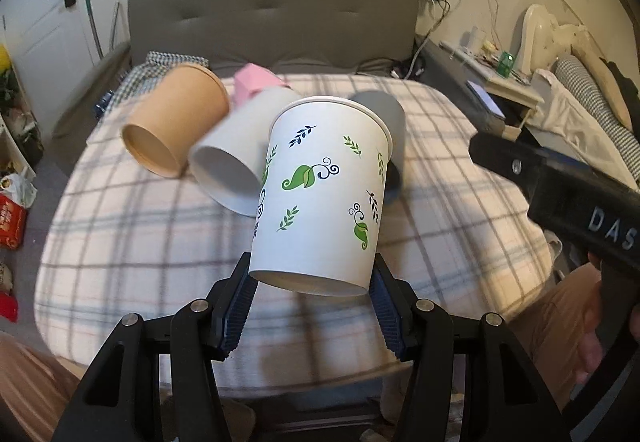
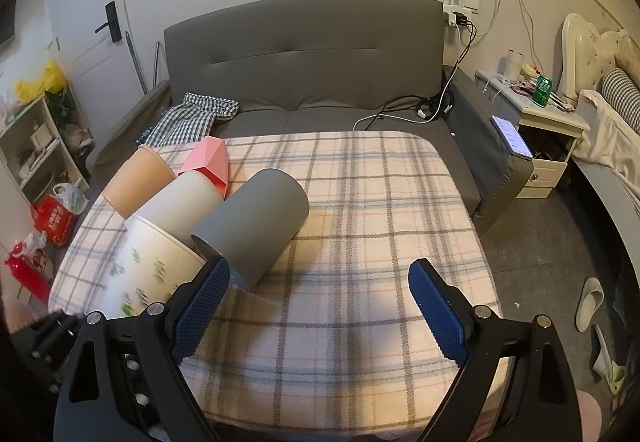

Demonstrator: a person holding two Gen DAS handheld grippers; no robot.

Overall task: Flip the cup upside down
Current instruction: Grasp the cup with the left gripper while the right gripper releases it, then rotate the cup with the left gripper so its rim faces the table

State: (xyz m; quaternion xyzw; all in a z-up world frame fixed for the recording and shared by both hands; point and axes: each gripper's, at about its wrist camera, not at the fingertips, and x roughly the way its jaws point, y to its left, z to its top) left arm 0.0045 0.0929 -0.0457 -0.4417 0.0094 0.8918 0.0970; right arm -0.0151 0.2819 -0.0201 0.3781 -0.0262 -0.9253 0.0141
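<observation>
1. The left gripper (image 1: 312,282) is clamped on the leaf-print paper cup (image 1: 324,190) near its narrow base, holding it up over the plaid blanket (image 1: 120,234) — wide rim pointing away from the camera.
2. The right gripper (image 2: 320,306) is wide open with nothing in it, hanging over the blanket near the gray cup (image 2: 256,226).
3. The cup looks light and thin-walled — probably crushes easily, so a gentle squeeze low on the stiffer base seems safest.
</observation>
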